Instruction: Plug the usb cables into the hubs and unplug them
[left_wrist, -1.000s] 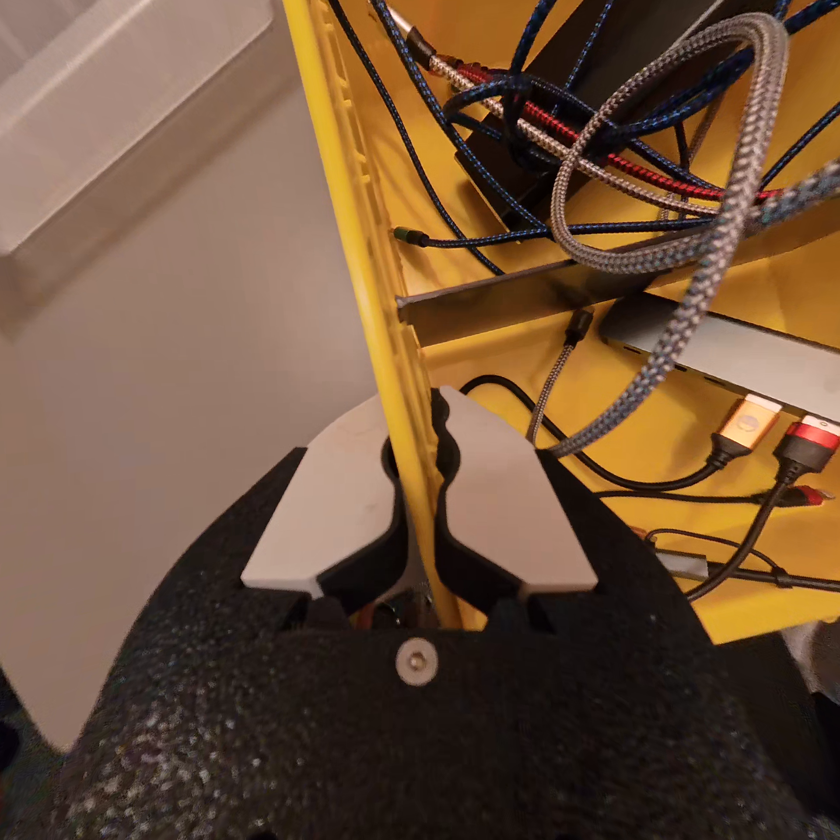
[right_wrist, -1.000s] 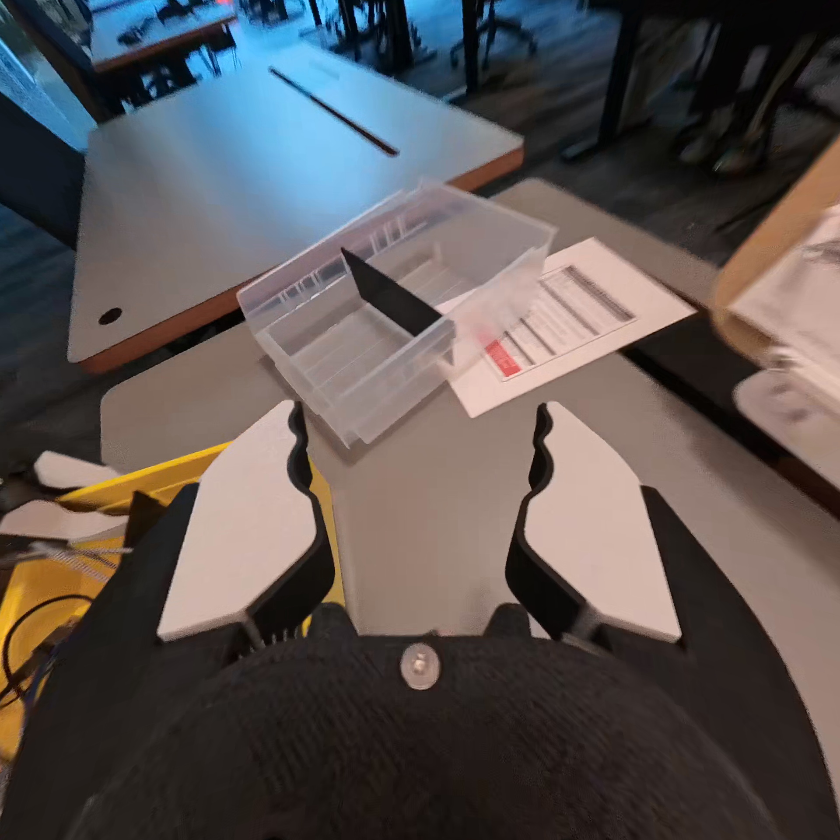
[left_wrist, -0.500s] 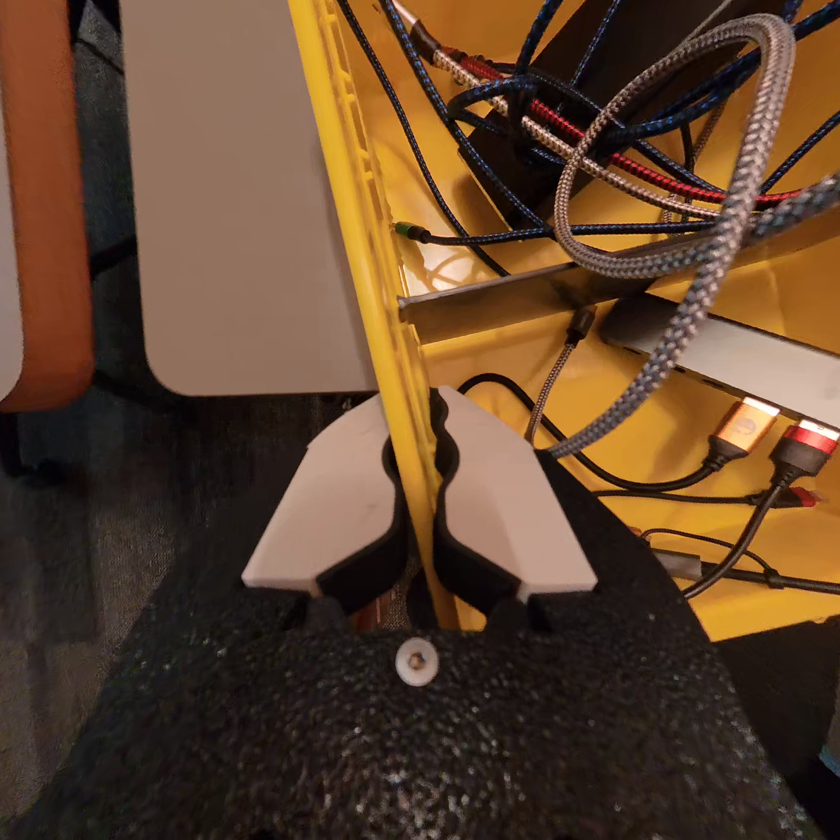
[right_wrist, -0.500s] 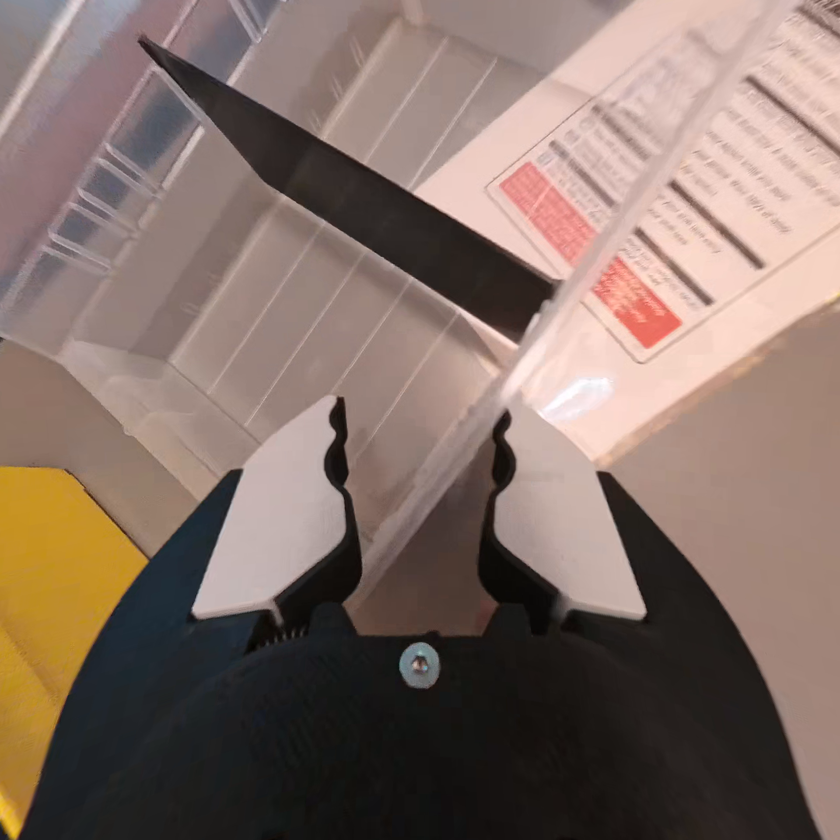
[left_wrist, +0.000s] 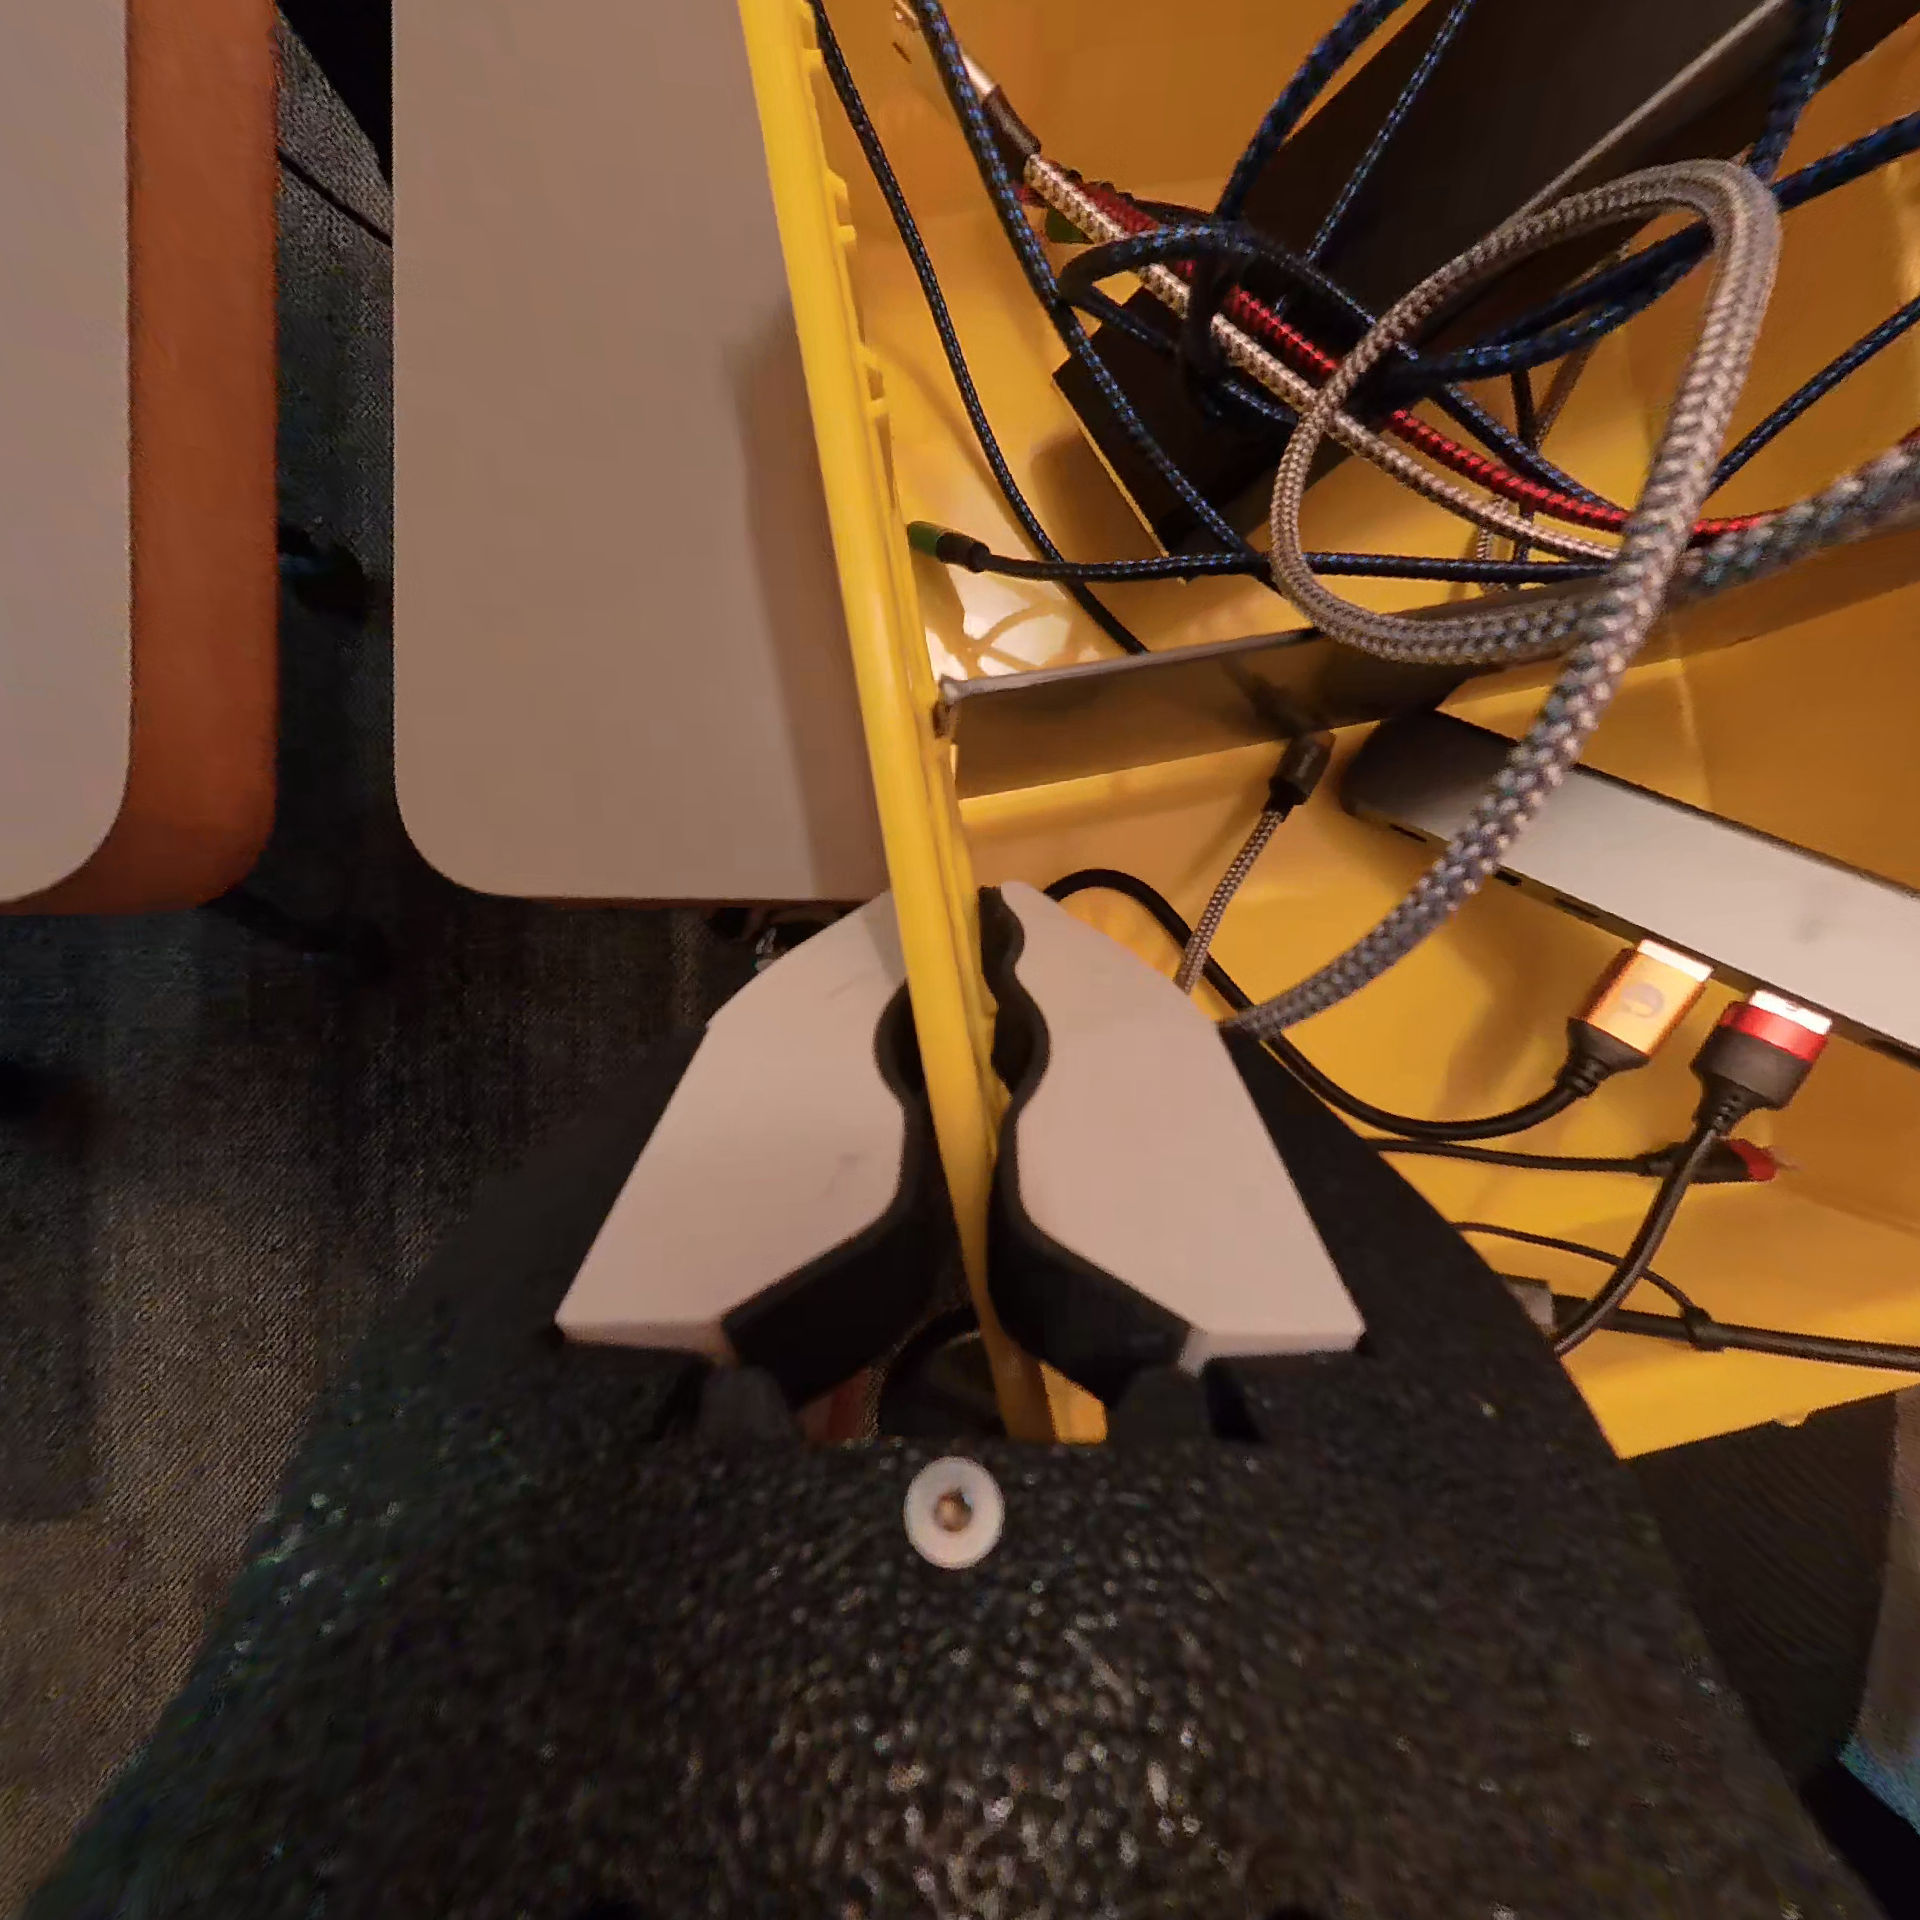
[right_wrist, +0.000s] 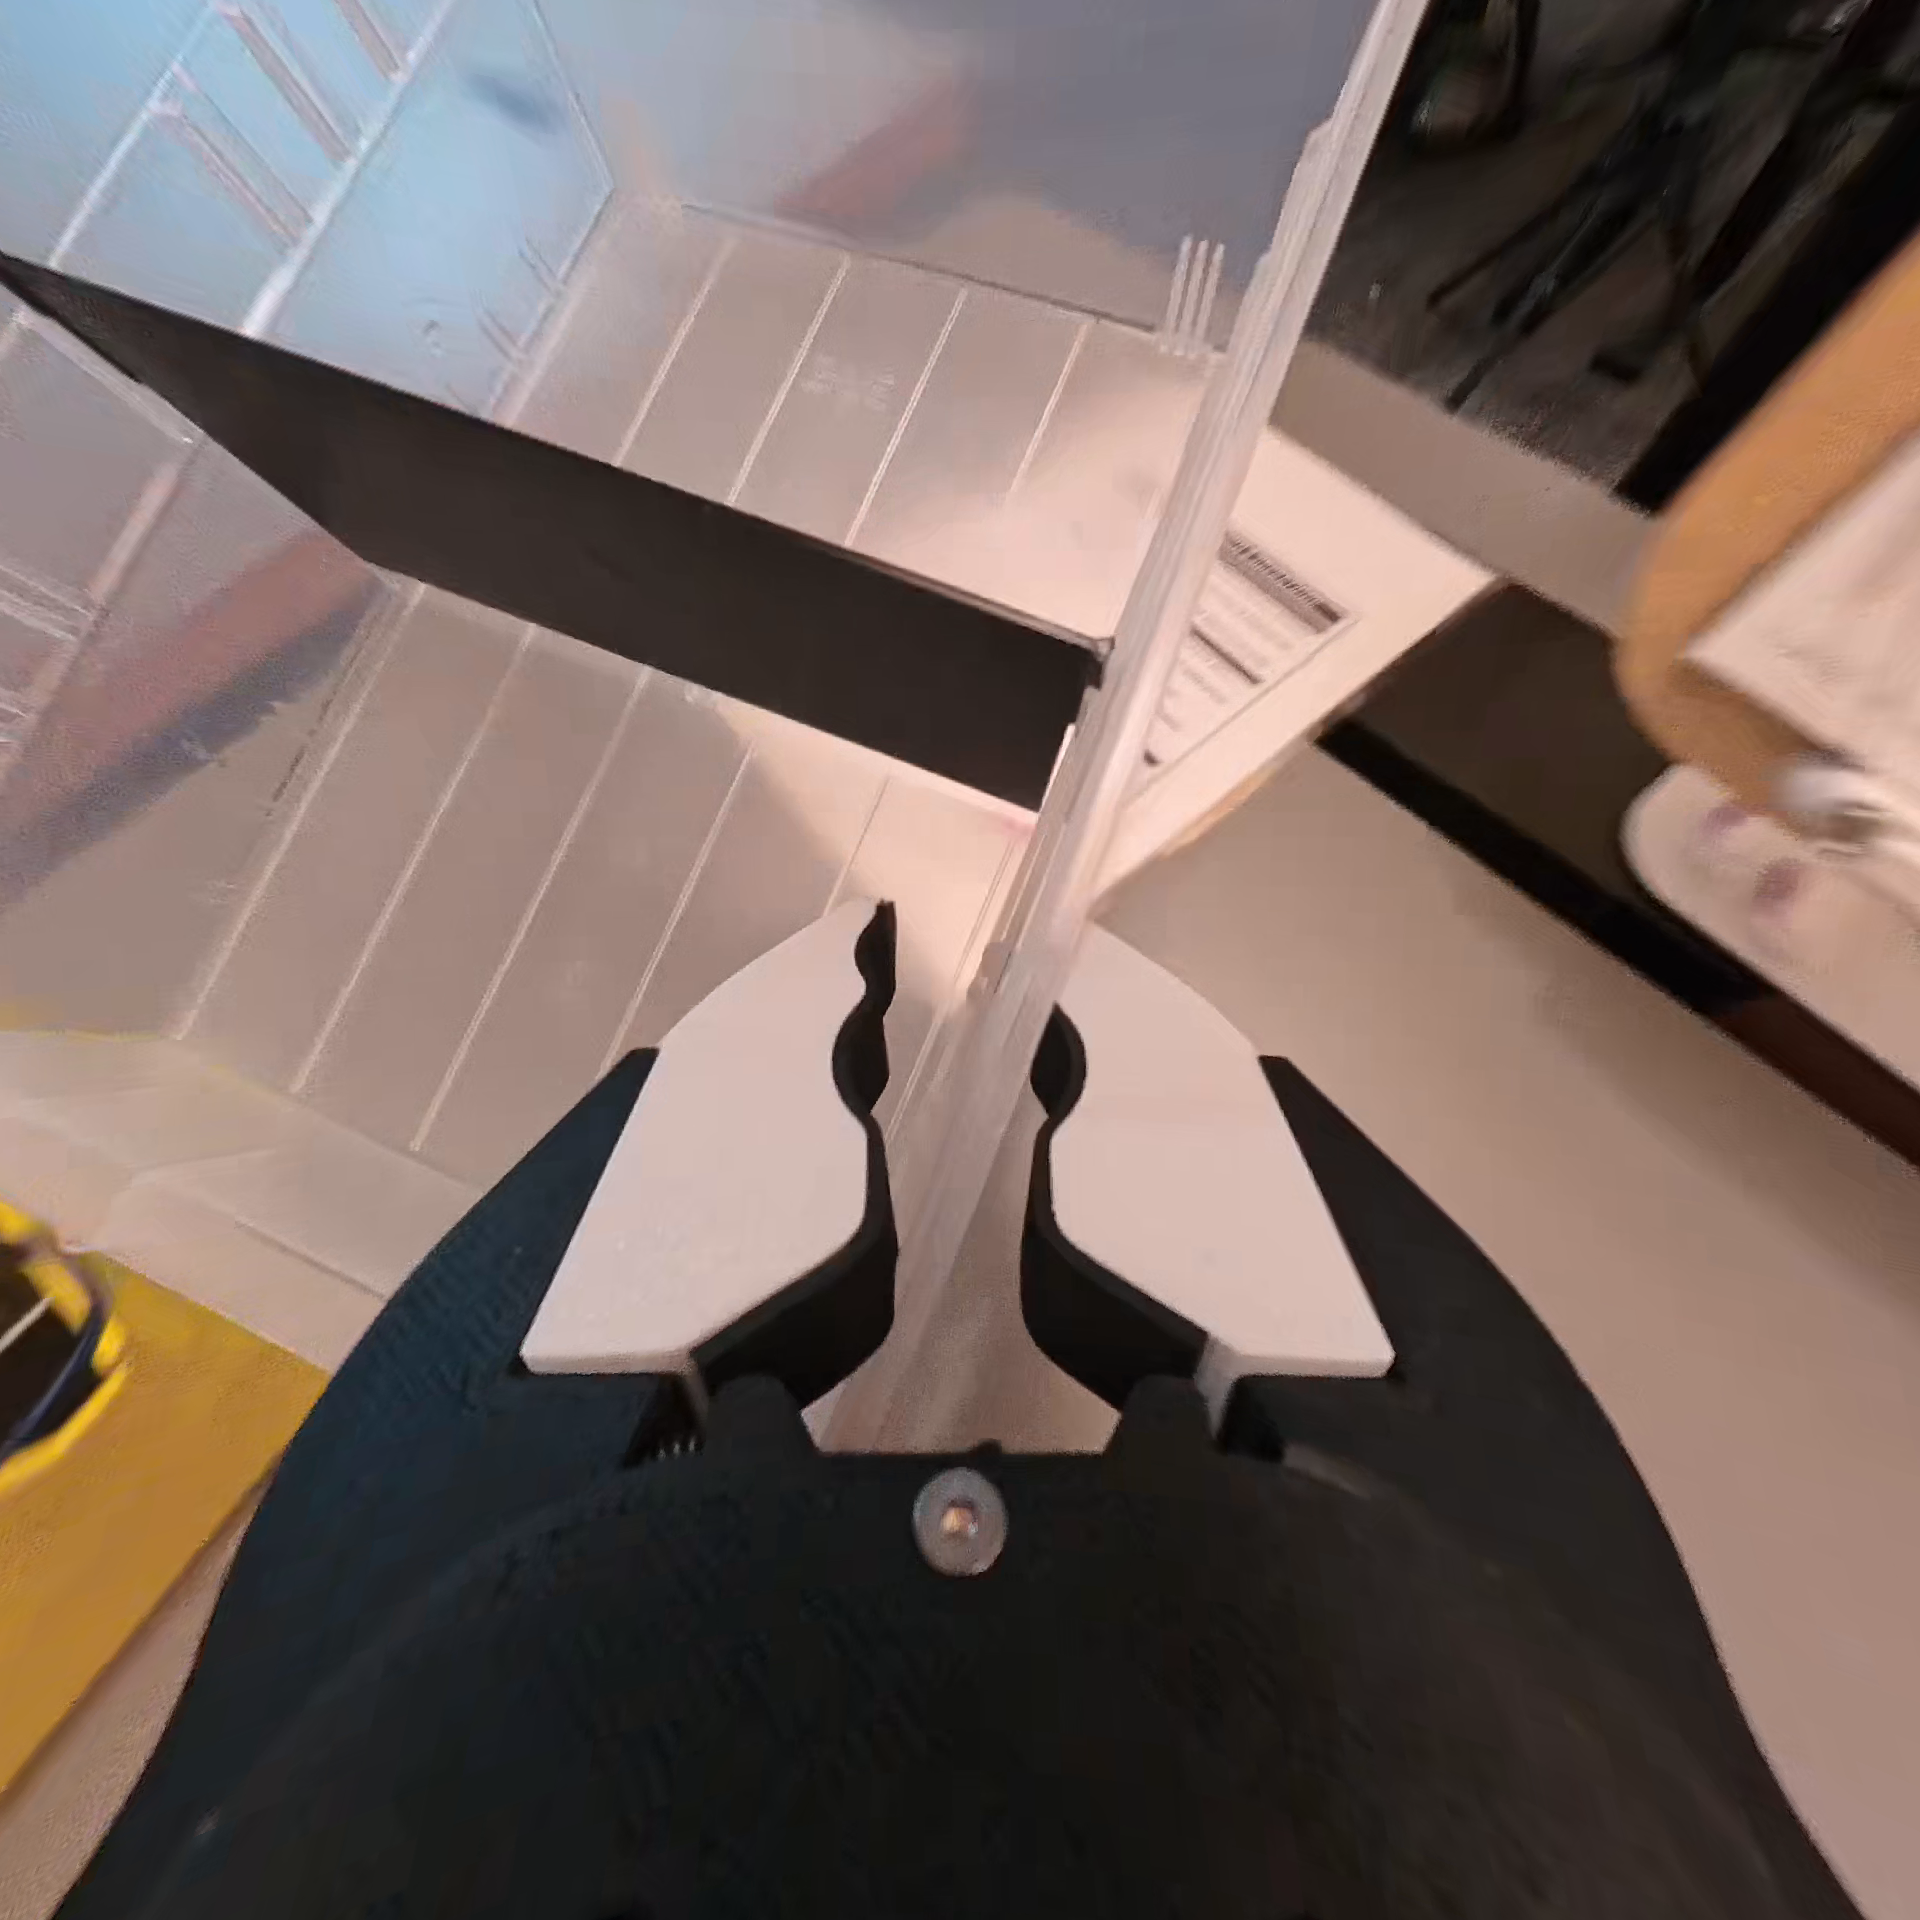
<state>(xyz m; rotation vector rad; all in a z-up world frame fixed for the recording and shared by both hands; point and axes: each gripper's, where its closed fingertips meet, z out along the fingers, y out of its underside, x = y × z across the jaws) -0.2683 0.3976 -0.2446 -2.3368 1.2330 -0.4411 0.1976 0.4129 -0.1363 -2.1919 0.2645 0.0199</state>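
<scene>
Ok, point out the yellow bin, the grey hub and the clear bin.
yellow bin (left_wrist: 883, 582): left wrist view, side wall.
grey hub (left_wrist: 1662, 862): left wrist view, top face.
clear bin (right_wrist: 1174, 665): right wrist view, side wall.

You have one yellow bin (left_wrist: 914, 623), one clear bin (right_wrist: 1164, 582), two dividers (left_wrist: 1122, 691) (right_wrist: 644, 561), one grey hub (left_wrist: 1662, 862), two plugged connectors (left_wrist: 1647, 1003) (left_wrist: 1766, 1044).
</scene>
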